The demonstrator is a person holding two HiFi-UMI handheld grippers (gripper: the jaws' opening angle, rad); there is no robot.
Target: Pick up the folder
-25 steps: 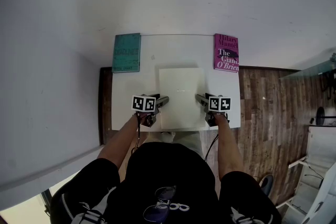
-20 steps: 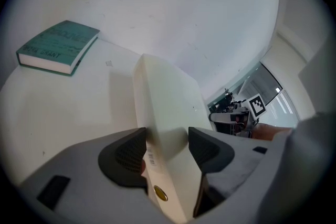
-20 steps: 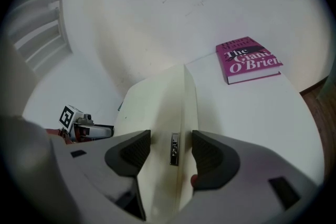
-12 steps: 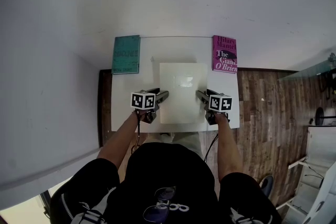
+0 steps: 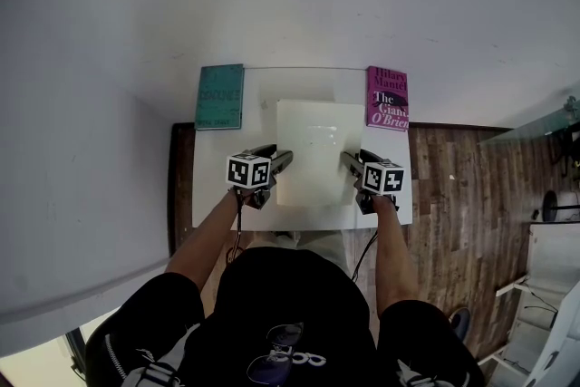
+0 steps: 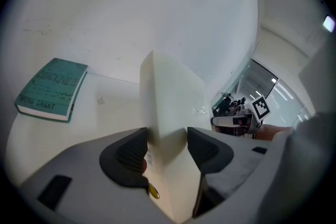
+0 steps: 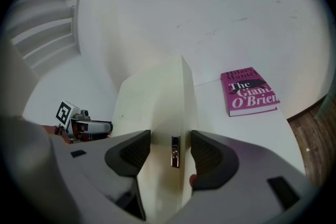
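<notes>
The folder (image 5: 313, 149) is a thick cream box file, held level above the white table (image 5: 213, 195) between both grippers. My left gripper (image 5: 283, 160) is shut on its left edge, and in the left gripper view both pads press the folder (image 6: 170, 102) at the left gripper (image 6: 167, 147). My right gripper (image 5: 349, 161) is shut on the right edge. In the right gripper view the folder (image 7: 157, 102) stands edge-on between the pads of the right gripper (image 7: 170, 152), with a small metal clip showing on its edge.
A teal book (image 5: 219, 95) lies at the table's far left corner and a pink book (image 5: 388, 98) at the far right corner. A white wall rises behind the table. Wooden floor (image 5: 462, 195) lies to the right.
Both grippers have risen with the folder, lifting it off the table. It now looks larger and sits further up the head view.
</notes>
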